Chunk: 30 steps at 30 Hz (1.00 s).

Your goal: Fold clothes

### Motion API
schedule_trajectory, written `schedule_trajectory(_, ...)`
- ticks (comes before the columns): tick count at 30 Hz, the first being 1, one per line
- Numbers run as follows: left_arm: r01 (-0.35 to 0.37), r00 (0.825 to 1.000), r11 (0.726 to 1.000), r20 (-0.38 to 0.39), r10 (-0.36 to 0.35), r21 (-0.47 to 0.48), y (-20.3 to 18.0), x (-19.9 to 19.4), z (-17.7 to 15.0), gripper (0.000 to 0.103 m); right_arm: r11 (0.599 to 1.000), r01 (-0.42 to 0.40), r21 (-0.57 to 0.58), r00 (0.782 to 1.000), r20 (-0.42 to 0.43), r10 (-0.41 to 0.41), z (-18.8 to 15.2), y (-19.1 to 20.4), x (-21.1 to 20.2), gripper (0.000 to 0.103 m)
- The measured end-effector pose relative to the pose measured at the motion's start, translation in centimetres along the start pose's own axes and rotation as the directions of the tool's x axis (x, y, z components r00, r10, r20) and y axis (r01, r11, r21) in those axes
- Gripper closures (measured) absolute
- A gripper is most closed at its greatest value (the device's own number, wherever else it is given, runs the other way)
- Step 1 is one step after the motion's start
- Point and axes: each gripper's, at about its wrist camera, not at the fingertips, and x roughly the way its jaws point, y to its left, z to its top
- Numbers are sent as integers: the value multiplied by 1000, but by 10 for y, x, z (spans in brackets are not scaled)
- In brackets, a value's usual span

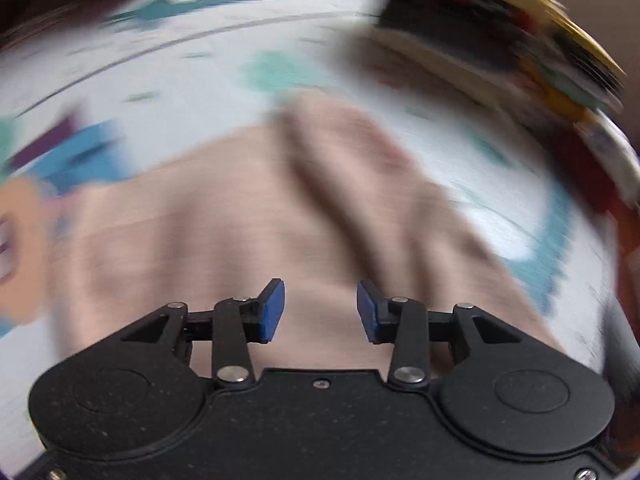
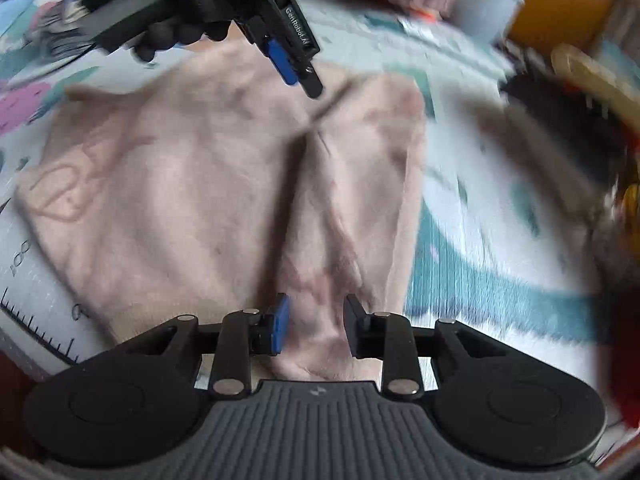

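A pale pink garment (image 2: 192, 184) lies spread on a printed play mat (image 2: 480, 248), with a fold ridge down its middle and a stitched emblem at its left. My right gripper (image 2: 316, 326) is open and empty just above the garment's near edge. My left gripper (image 2: 294, 68), held by a black-gloved hand, hovers over the garment's far edge in the right wrist view. In the blurred left wrist view the left gripper (image 1: 321, 312) is open and empty over the pink garment (image 1: 248, 232).
The white mat (image 1: 168, 80) has teal and blue prints and a ruler marking (image 2: 36, 328) along one edge. Blurred dark and yellow clutter (image 1: 520, 52) sits beyond the mat; an orange object (image 2: 560, 8) and dark items (image 2: 560, 128) lie at the right.
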Motion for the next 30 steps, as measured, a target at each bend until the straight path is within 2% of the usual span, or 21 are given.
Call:
schedule_trajectory(2,-67,997,991,17,69,-119,38,-11,-4,64,994,-48,-98,998,32,51,6,26,-7,68)
schedule_trajectory(4,-126,990,967,30,135,-220,72,-22,-10,64,971,-96,-217,991,66,112,15,59,-14,64)
schedule_trajectory(7,-174,982,951,23,186,-256,94,-27,-18,63,917,-165,-364,975,78,207,30,108,-19,57)
schedule_trajectory(10,-222,972,931,14,236,-291,115,-33,-25,61,869,-197,-455,964,73,257,41,151,-16,55)
schedule_trajectory(15,-208,975,931,9,221,-301,120,-26,-29,59,825,-214,-523,959,46,278,55,207,1,49)
schedule_trajectory(17,-194,979,933,5,206,-301,120,-20,-27,57,807,-172,-565,965,68,253,56,225,6,44)
schedule_trajectory(19,-184,981,936,1,193,-300,119,-20,-29,56,789,-142,-598,972,69,227,57,237,13,34)
schedule_trajectory(20,-186,981,936,0,194,-298,120,-20,-30,56,782,-139,-608,972,68,226,58,239,17,34)
schedule_trajectory(21,-185,981,936,-3,193,-300,121,-20,-31,55,775,-138,-616,971,68,227,58,241,20,34)
schedule_trajectory(23,-181,982,935,-6,188,-305,122,-20,-33,55,766,-142,-627,971,63,231,60,243,28,43)
schedule_trajectory(24,-178,983,934,-7,184,-309,123,-19,-34,54,776,-154,-612,971,51,233,62,241,32,59)
schedule_trajectory(25,-173,984,935,-10,179,-310,122,-19,-35,54,789,-168,-592,971,36,234,65,239,36,66)
schedule_trajectory(29,-174,984,936,-27,174,-306,122,-14,-36,54,840,-225,-493,966,1,259,76,220,42,67)
schedule_trajectory(30,-174,984,935,-32,173,-308,122,-12,-35,54,848,-231,-477,964,4,265,78,217,41,70)
